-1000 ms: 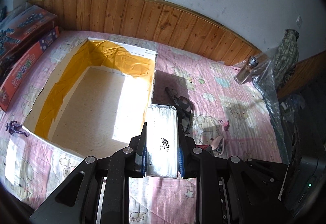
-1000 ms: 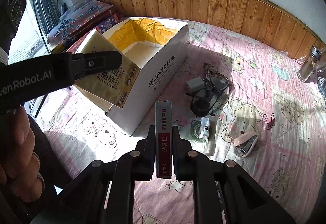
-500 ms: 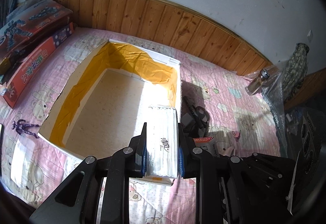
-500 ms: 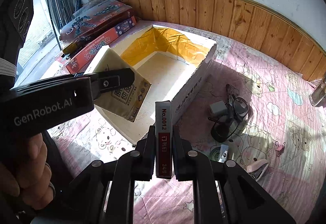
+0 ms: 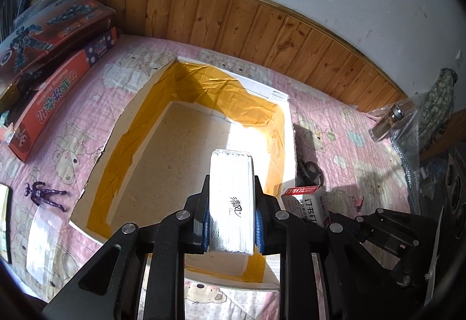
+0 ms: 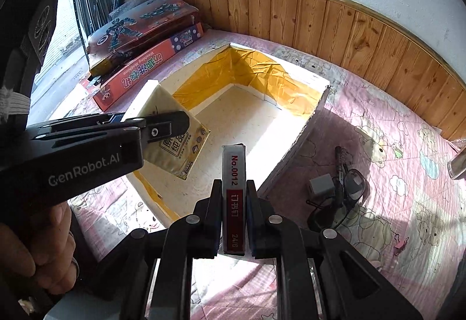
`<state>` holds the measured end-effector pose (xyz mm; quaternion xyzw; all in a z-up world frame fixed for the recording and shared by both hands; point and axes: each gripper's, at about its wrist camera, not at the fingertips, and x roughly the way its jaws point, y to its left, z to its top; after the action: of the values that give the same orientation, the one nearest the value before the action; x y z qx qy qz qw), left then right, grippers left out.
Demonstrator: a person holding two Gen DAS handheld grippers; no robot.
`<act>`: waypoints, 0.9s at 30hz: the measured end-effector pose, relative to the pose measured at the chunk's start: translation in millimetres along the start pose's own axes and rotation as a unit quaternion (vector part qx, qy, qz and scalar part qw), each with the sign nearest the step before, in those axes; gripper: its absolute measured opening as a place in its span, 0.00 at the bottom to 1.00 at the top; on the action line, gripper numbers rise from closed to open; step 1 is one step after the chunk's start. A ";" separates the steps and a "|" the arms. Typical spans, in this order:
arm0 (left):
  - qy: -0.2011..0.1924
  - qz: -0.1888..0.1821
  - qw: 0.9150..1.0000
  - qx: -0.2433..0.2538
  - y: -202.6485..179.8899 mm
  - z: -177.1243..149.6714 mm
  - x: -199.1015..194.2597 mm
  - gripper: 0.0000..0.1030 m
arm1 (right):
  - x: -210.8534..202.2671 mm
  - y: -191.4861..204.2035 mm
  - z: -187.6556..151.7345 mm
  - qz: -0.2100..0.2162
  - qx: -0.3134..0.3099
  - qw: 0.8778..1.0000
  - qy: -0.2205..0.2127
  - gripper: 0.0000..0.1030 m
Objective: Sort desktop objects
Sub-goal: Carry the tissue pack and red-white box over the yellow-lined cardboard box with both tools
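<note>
My left gripper [image 5: 231, 213] is shut on a white tissue pack [image 5: 231, 188], held over the open cardboard box [image 5: 139, 104] lined with yellow tape. In the right wrist view the same tissue pack [image 6: 174, 142] hangs above the box's near left corner, clamped by the left gripper [image 6: 163, 127]. My right gripper [image 6: 234, 203] is shut on a narrow staples box [image 6: 234, 171], red and grey, above the near rim of the cardboard box [image 6: 303, 133]. From the left wrist view that staples box [image 5: 305, 203] shows just right of the box wall.
Toy boxes [image 5: 49, 37] are stacked at the far left. A purple figure [image 5: 46, 194] and a clear packet [image 5: 43, 238] lie left of the box. Glasses [image 6: 346, 186], a pen, a grey adapter [image 6: 320, 186] lie right of it. A glass bottle [image 5: 387, 123] stands far right.
Both grippers have moved left with their loads, from beside the box's right wall to over its inside. Neither grip has changed.
</note>
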<state>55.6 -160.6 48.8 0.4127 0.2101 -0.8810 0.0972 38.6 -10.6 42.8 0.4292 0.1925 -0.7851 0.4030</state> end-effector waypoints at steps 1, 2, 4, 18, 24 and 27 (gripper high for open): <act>0.003 0.000 1.000 0.000 1.3 1.5 2.6 0.23 | 2.8 -0.3 2.4 0.001 0.000 1.000 0.001 0.15; 0.006 0.002 1.000 -0.001 2.7 2.8 5.4 0.23 | 5.4 -0.5 4.6 0.002 0.000 1.000 0.003 0.15; 0.012 0.003 1.000 -0.001 5.0 5.6 11.4 0.23 | 9.9 -0.8 9.0 0.005 0.000 1.000 0.005 0.15; 0.054 0.017 0.998 -0.006 20.3 25.8 51.2 0.23 | 48.5 -0.2 37.7 -0.006 -0.026 0.999 0.022 0.15; 0.078 0.019 0.997 -0.016 31.6 34.2 69.0 0.23 | 69.3 -8.9 50.8 0.002 -0.018 0.999 0.035 0.15; 0.085 0.026 0.996 -0.016 35.2 39.8 75.8 0.23 | 80.6 -12.9 57.5 0.002 -0.017 0.999 0.042 0.15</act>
<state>-8.1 -209.8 3.1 0.4900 0.2209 -0.8363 0.1081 -26.2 -77.8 7.5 0.4556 0.2216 -0.7622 0.4029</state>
